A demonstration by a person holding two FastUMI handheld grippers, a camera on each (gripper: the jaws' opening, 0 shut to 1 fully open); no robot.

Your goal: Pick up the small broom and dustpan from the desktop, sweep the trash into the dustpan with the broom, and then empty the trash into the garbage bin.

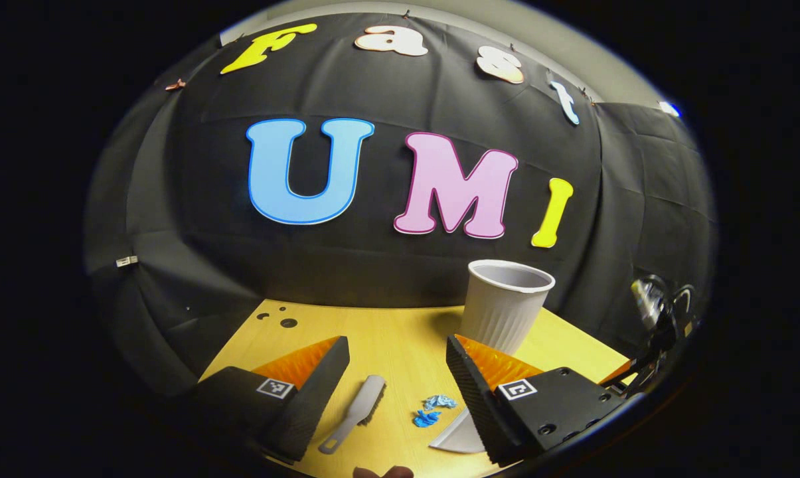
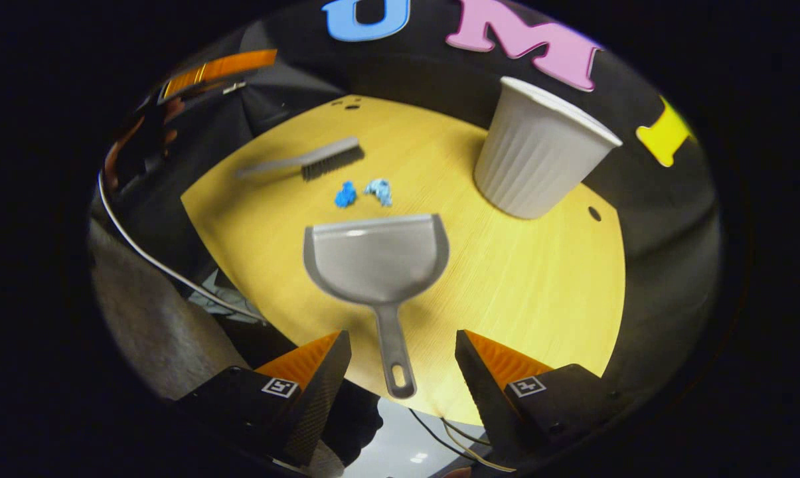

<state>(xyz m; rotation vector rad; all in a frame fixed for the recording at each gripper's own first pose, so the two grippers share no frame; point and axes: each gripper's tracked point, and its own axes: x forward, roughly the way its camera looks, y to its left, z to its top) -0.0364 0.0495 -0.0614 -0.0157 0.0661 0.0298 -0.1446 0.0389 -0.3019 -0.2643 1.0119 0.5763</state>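
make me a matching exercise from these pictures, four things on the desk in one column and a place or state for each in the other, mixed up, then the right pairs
Things
1. broom
2. dustpan
3. blue scraps
4. white cup

Places or states
A. standing upright near the desk's back edge
B. lying between the broom and the dustpan's mouth
C. lying flat, handle pointing between the open fingers of the right gripper
D. lying flat beyond the scraps, bristles toward the cup's side

Pairs: 1-D, 2-C, 3-B, 4-A
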